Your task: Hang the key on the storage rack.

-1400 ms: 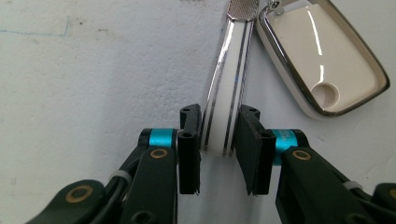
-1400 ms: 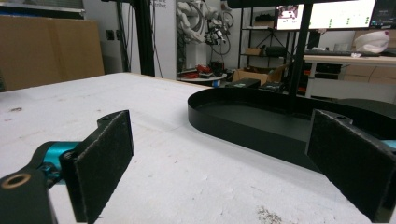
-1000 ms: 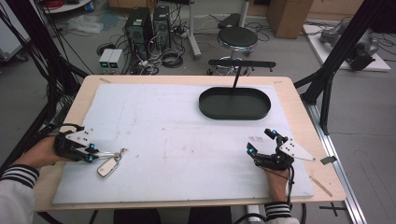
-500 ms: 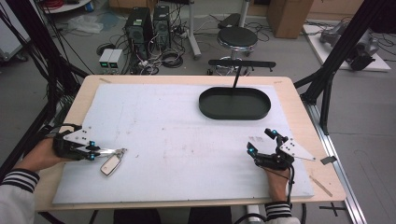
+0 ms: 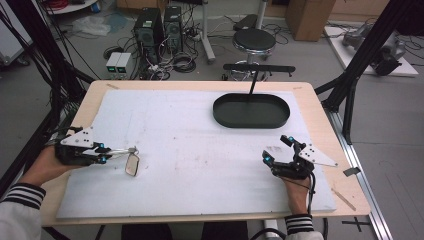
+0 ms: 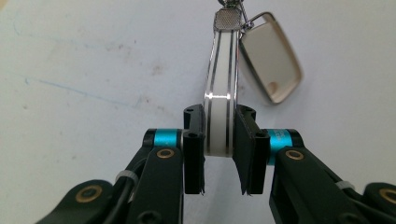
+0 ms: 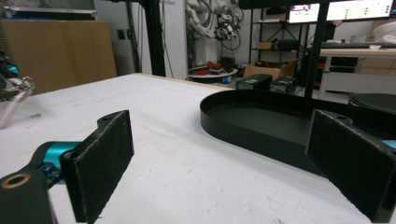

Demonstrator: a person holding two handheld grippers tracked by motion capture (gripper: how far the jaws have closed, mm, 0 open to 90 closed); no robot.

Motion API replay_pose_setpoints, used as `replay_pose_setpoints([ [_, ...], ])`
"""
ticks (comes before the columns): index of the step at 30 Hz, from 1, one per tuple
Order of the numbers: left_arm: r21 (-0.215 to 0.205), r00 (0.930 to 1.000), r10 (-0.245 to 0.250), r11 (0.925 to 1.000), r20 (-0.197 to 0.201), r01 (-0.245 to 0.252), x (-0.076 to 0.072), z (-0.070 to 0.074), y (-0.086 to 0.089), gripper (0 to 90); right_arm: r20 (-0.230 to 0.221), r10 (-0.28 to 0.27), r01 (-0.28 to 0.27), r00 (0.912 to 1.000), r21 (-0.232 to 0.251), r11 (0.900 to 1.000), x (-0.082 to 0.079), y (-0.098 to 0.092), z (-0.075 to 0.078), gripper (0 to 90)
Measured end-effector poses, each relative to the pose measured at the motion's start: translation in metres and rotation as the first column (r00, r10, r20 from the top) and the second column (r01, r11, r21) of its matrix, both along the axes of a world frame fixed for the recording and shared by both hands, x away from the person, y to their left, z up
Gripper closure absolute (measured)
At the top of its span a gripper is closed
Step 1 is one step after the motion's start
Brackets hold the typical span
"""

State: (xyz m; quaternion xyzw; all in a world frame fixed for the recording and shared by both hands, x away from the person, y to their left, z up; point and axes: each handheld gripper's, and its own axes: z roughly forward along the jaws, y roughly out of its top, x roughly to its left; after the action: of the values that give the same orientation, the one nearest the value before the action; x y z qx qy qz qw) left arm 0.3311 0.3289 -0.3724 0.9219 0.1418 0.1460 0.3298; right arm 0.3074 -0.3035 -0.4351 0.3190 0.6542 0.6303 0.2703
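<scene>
Left gripper point(image 6: 219, 140) clamped on white key fob point(image 6: 219, 93), near table's point(image 5: 200, 86) left edge; fob's long axis points toward black tray point(image 5: 251, 111) at far right. Right gripper point(image 5: 272, 159) slack, empty, nearer tray

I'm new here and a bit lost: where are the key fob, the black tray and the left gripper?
key fob point(image 6: 219, 93): left gripper view, its white side band.
black tray point(image 5: 251, 121): high view, its near wall.
left gripper point(image 5: 105, 153): high view, at its jaw tips.
</scene>
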Motion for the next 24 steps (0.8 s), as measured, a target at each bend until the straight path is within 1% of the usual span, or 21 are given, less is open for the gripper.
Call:
replay_pose_setpoints([
  [1, -0.024, 1.0, 0.005, 0.9997, -0.006, -0.005, 0.0, 0.005, -0.003, 74.6, -0.001, 0.007, -0.007, 1.0, 0.006, 1.0, 0.0, 0.001, 0.002, 6.7],
  [2, -0.024, 1.0, 0.005, 0.9997, -0.006, -0.005, 0.0, 0.005, -0.003, 74.6, -0.001, 0.007, -0.007, 1.0, 0.006, 1.0, 0.0, 0.001, 0.002, 6.7],
  [3, -0.034, 0.9999, 0.01, 0.9994, -0.002, -0.011, 0.0, 0.008, -0.006, 74.5, 0.011, 0.019, -0.019, 0.9998, 0.01, 1.0, 0.001, 0.002, 0.007, 6.7],
  [4, -0.049, 0.9999, 0.006, 0.9988, -0.008, -0.006, 0.001, 0.012, -0.01, 74.5, 0.011, 0.025, -0.025, 0.9996, 0.011, 1.0, 0.001, 0.003, 0.009, 6.7],
  [5, -0.049, 0.9999, 0.006, 0.9988, -0.008, -0.006, 0.001, 0.012, -0.01, 74.6, 0.008, 0.029, -0.029, 0.9996, 0.009, 1.0, 0.001, 0.004, 0.01, 6.7],
  [6, -0.071, 1.0, 0.008, 0.9974, 0.001, -0.008, 0.0, 0.015, -0.013, 74.6, 0.008, 0.029, -0.029, 0.9996, 0.009, 1.0, 0.001, 0.004, 0.01, 6.7],
  [8, -0.102, 1.0, 0.006, 0.9948, 0.0, -0.006, 0.0, 0.02, -0.017, 74.6, 0.022, 0.04, -0.04, 0.9989, 0.003, 0.999, 0.002, 0.005, 0.014, 6.7],
  [10, -0.108, 1.0, 0.0, 0.9941, 0.009, 0.0, 0.0, 0.023, -0.022, 74.6, 0.018, 0.051, -0.051, 0.9985, -0.001, 0.999, 0.003, 0.007, 0.017, 6.7],
  [12, -0.119, 0.9999, -0.007, 0.9929, 0.01, 0.008, 0.001, 0.025, -0.027, 74.6, 0.026, 0.064, -0.064, 0.9976, 0.0, 0.998, 0.004, 0.009, 0.021, 6.7],
  [14, -0.127, 0.9999, -0.008, 0.9919, 0.014, 0.01, 0.001, 0.027, -0.032, 74.6, 0.025, 0.084, -0.084, 0.9961, -0.001, 0.996, 0.005, 0.011, 0.025, 6.7],
  [16, -0.159, 0.9997, -0.021, 0.9871, 0.015, 0.023, 0.002, 0.029, -0.035, 74.6, 0.03, 0.108, -0.108, 0.9937, -0.007, 0.994, 0.008, 0.014, 0.029, 6.7],
  [17, -0.169, 0.9996, -0.023, 0.9852, 0.016, 0.025, 0.003, 0.03, -0.038, 74.6, 0.03, 0.108, -0.108, 0.9937, -0.007, 0.994, 0.008, 0.014, 0.029, 6.7],
  [18, -0.183, 0.9996, -0.024, 0.9828, 0.017, 0.027, 0.003, 0.031, -0.04, 74.6, 0.023, 0.12, -0.119, 0.9926, -0.01, 0.993, 0.009, 0.016, 0.031, 6.7],
  [19, -0.195, 0.9995, -0.025, 0.9804, 0.019, 0.029, 0.003, 0.032, -0.042, 74.6, 0.02, 0.142, -0.141, 0.9897, -0.02, 0.99, 0.012, 0.02, 0.035, 6.7],
  [20, -0.204, 0.9994, -0.029, 0.9784, 0.016, 0.032, 0.003, 0.034, -0.044, 74.6, 0.025, 0.15, -0.149, 0.9884, -0.023, 0.989, 0.013, 0.021, 0.037, 6.7],
  [21, -0.208, 0.9993, -0.032, 0.9774, 0.019, 0.035, 0.004, 0.036, -0.048, 74.6, 0.015, 0.167, -0.166, 0.9859, -0.024, 0.986, 0.015, 0.023, 0.039, 6.7],
  [22, -0.231, 0.9991, -0.039, 0.9719, 0.019, 0.042, 0.003, 0.04, -0.056, 74.6, 0.019, 0.177, -0.177, 0.984, -0.028, 0.984, 0.016, 0.025, 0.041, 6.7],
  [24, -0.236, 0.9989, -0.042, 0.9707, 0.019, 0.045, 0.003, 0.041, -0.059, 74.6, 0.009, 0.203, -0.203, 0.9791, -0.035, 0.979, 0.02, 0.027, 0.046, 6.7],
])
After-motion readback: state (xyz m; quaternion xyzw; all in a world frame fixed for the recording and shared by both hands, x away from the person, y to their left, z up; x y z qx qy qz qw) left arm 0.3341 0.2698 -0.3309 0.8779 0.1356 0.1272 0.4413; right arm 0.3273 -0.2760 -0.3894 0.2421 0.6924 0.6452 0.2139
